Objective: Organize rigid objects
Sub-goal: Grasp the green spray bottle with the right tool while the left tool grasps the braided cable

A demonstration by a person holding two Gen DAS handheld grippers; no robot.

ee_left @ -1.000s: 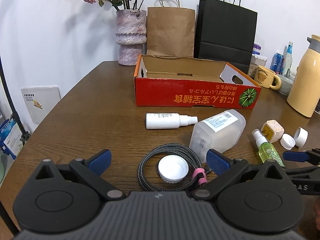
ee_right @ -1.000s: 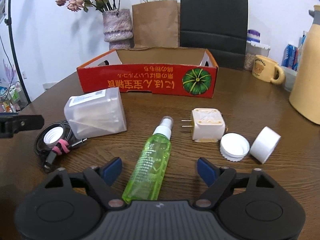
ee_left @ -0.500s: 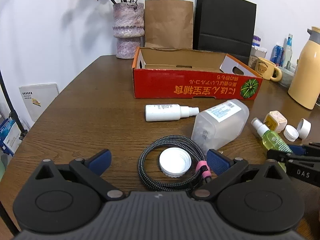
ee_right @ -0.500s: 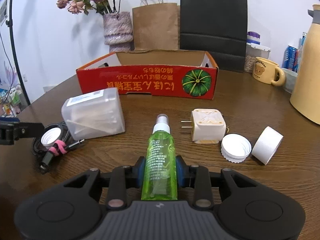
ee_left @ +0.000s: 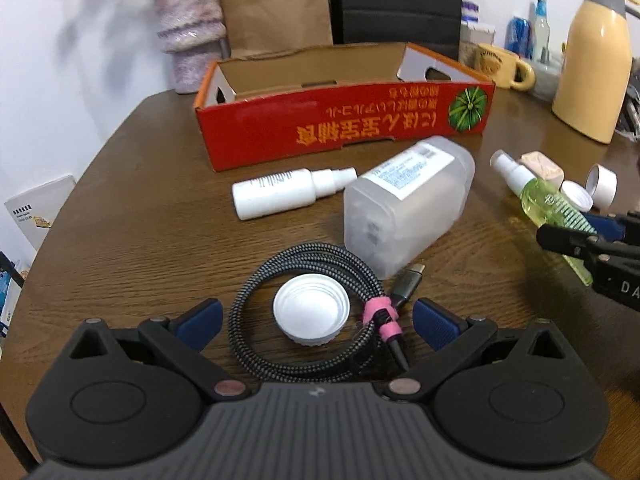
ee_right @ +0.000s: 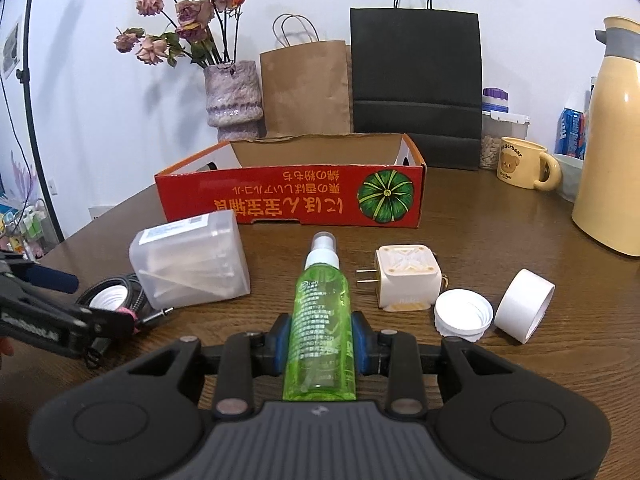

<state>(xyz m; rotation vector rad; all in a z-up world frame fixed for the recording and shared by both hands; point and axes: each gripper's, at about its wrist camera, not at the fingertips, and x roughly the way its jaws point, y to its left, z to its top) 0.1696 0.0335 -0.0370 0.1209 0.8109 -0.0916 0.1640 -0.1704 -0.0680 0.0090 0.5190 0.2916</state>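
My right gripper (ee_right: 319,346) is shut on the green spray bottle (ee_right: 320,320), lifted slightly, nozzle pointing at the red cardboard box (ee_right: 288,196). The bottle also shows in the left wrist view (ee_left: 548,204). My left gripper (ee_left: 316,316) is open, its fingers either side of a coiled braided cable (ee_left: 260,300) with a white cap (ee_left: 310,312) inside the coil. A clear plastic container (ee_left: 408,204) and a white spray bottle (ee_left: 288,192) lie in front of the box (ee_left: 344,124).
A white plug adapter (ee_right: 406,276), a white cap (ee_right: 462,314) and a white tape roll (ee_right: 524,310) lie to the right. A yellow thermos (ee_right: 616,168), a mug (ee_right: 520,162), paper bags (ee_right: 414,80) and a flower vase (ee_right: 234,98) stand at the back.
My right gripper closed on the green spray bottle and raised it a little. My left gripper moved forward and lower toward the cable coil, still open.
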